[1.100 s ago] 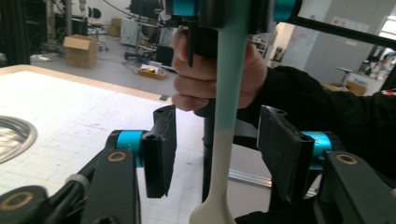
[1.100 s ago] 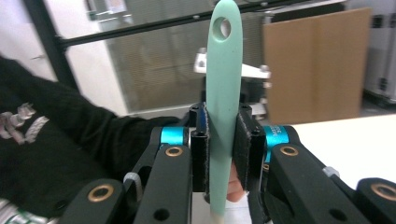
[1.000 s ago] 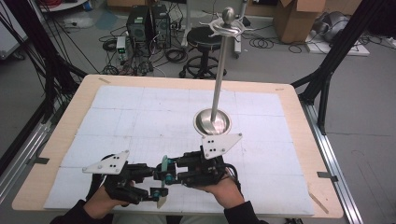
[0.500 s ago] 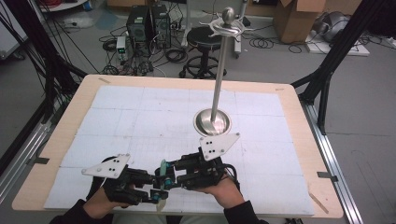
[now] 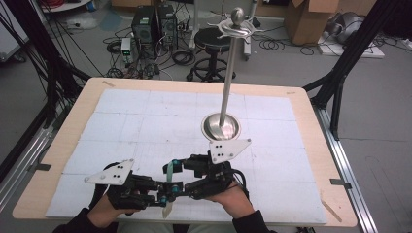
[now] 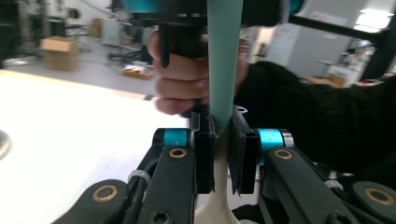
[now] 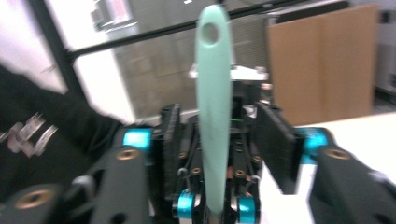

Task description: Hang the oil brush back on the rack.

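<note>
L gripper (image 6: 223, 158) fingers clamped on teal spatula (image 6: 224, 56) handle; R gripper (image 7: 219, 154) fingers apart, flanking it. No readable text.

Both hands sit low and close together. The left gripper (image 6: 223, 154) is clamped; the right gripper (image 7: 215, 144) gapes wide.

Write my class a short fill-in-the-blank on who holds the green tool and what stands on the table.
1. The left gripper has its jaws ____ on the mint-green plastic utensil handle.
2. The right gripper has its jaws ____ around that handle.
3. The tall metal stand rises from a ____ base.

Missing: shut; open; round
</note>
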A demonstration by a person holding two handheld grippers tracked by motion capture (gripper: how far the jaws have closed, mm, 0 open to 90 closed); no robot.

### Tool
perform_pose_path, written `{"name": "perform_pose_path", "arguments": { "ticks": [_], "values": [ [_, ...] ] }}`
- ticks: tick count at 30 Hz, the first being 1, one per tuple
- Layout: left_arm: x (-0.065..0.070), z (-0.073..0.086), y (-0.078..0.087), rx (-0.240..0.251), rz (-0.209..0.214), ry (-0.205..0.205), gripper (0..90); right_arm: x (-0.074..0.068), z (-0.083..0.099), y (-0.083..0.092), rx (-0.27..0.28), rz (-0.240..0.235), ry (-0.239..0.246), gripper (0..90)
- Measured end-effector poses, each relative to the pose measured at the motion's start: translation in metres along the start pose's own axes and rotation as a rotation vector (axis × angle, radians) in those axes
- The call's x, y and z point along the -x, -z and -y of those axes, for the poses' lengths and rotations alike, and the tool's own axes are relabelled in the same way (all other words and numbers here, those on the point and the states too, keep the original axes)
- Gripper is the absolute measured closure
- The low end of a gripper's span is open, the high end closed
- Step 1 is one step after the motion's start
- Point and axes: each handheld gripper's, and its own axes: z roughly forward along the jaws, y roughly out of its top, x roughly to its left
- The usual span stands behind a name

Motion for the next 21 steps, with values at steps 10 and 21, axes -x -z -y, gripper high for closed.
{"name": "perform_pose_path", "arguments": {
  "ticks": [10, 21],
  "values": [
    [-0.004, 0.0, 0.003, -0.047, -0.26, -0.011, 81.4, -0.001, 0.003, 0.005, 0.011, 0.295, 0.001, 25.0],
    [-0.003, 0.003, 0.002, -0.084, -0.497, -0.054, 81.3, -0.009, 0.005, -0.008, -0.048, 0.519, 0.026, 26.0]
  ]
}}
